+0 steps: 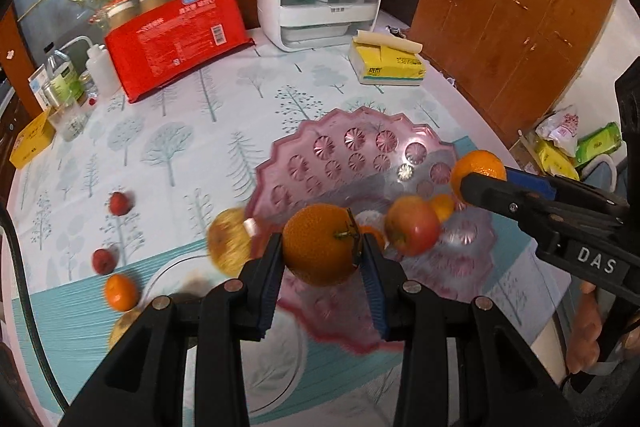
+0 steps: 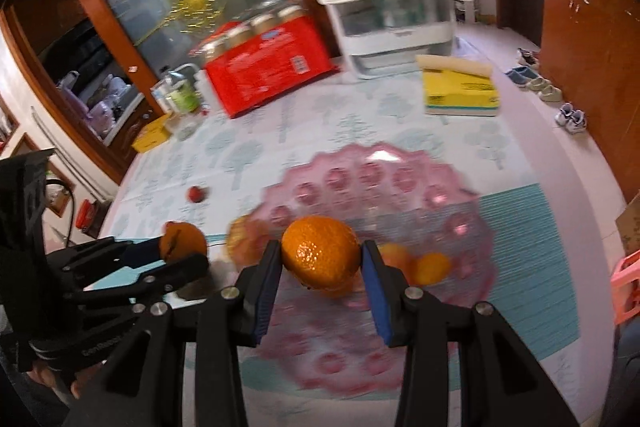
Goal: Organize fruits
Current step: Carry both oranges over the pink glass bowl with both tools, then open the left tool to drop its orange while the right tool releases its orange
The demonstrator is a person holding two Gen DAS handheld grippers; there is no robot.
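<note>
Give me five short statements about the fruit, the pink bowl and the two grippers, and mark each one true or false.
1. The left gripper is shut on an orange. True.
2. The right gripper is open with nothing in it. False: it is shut on an orange of its own.
3. The pink bowl has no fruit in it. False: a red apple and small oranges lie in it.
4. A yellow tissue box sits on the table beyond the bowl. True.
5. Every fruit is off the tablecloth. False: two small red fruits and a small orange lie on the cloth to the bowl's left in the left wrist view.
</note>
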